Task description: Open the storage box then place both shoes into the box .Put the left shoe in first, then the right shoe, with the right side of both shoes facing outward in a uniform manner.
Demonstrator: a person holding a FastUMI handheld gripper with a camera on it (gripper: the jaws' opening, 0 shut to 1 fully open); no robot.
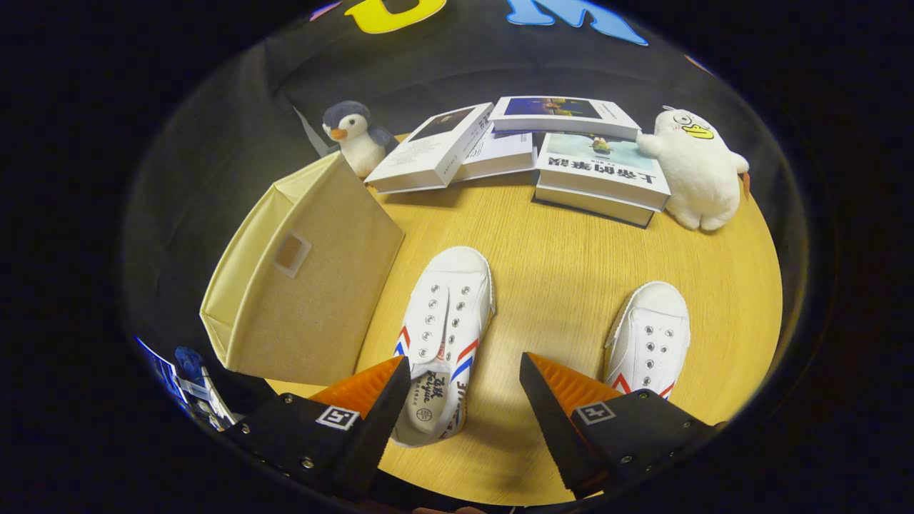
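Note:
A beige fabric storage box (303, 282) stands on the round wooden table (564, 257), left of the shoes, its lid side with a small label window facing me and looking closed. Two white canvas shoes with red and blue stripes lie toes away from me. The left shoe (443, 321) sits just ahead of my left finger, its heel reaching between the fingers. The right shoe (651, 335) lies beyond my right finger, partly hidden by it. My gripper (464, 375) hovers open above the table with nothing between its fingers.
Several books (550, 153) lie stacked at the table's far side. A penguin plush (355, 137) stands behind the box, and a white duck plush (696, 168) sits at the far right beside the books.

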